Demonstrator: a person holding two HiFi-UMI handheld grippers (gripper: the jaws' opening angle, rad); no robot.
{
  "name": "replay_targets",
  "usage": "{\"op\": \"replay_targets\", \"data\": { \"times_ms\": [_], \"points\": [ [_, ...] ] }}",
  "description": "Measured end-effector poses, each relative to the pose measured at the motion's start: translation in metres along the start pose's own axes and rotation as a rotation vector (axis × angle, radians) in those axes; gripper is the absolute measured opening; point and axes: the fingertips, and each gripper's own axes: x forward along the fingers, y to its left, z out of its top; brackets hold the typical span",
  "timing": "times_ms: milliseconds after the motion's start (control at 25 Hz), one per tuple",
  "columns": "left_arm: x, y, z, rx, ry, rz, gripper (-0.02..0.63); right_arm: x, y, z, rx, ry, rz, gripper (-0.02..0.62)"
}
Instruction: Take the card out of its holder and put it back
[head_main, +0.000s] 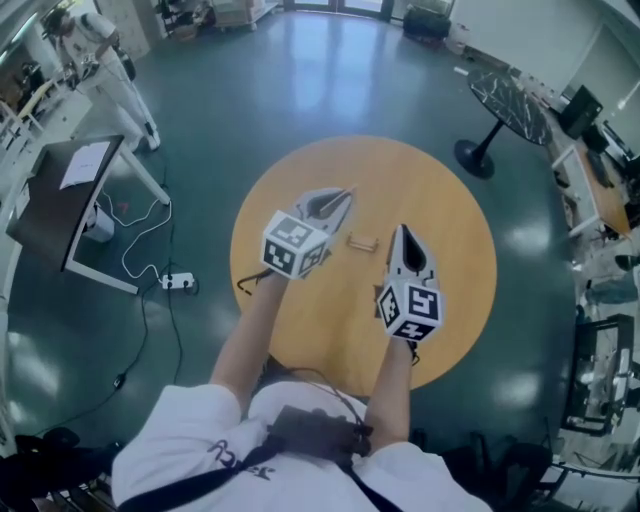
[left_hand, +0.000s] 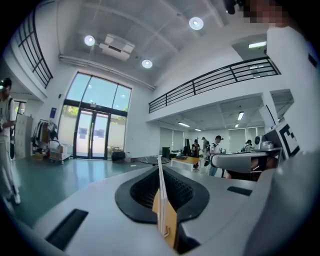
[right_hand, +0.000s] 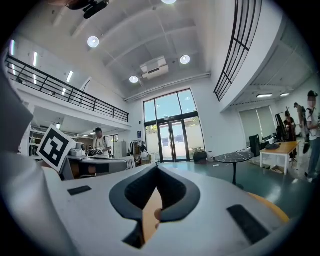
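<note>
**While only a thin pinch holds the card, a skewed return is the danger**

Since the left gripper has its jaws pressed together on the card, any twist in the pads would likely bring it to the slot crooked. The right gripper is closed on nothing, so the small wooden holder, lying loose on the table between both grippers, could skid. The card looks white, thin and flat, seen edge-on.

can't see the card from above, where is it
Left gripper view: the card sits edge-on, pinched in the left claw, which the head view shows left of the holder on the table.
</note>
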Motion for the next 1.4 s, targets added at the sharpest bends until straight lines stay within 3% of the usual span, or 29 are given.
{"op": "replay_targets", "data": {
  "times_ms": [240, 600, 1400],
  "points": [
    [-0.027, 0.0, -0.003, 0.021, -0.008, 0.188, 0.028, -0.007, 0.0, -0.011, 0.002, 0.071, -0.044, 0.02],
    [-0.051, -0.012, 0.0, 0.016, -0.085, 0.359, 0.028, -0.011, 0.011, -0.02, -0.021, 0.092, -0.06, 0.02],
    [-0.056, -0.012, -0.014, -0.032, -0.082, 0.362, 0.028, -0.007, 0.005, -0.022, 0.02, 0.09, -0.046, 0.02]
  ]
}}
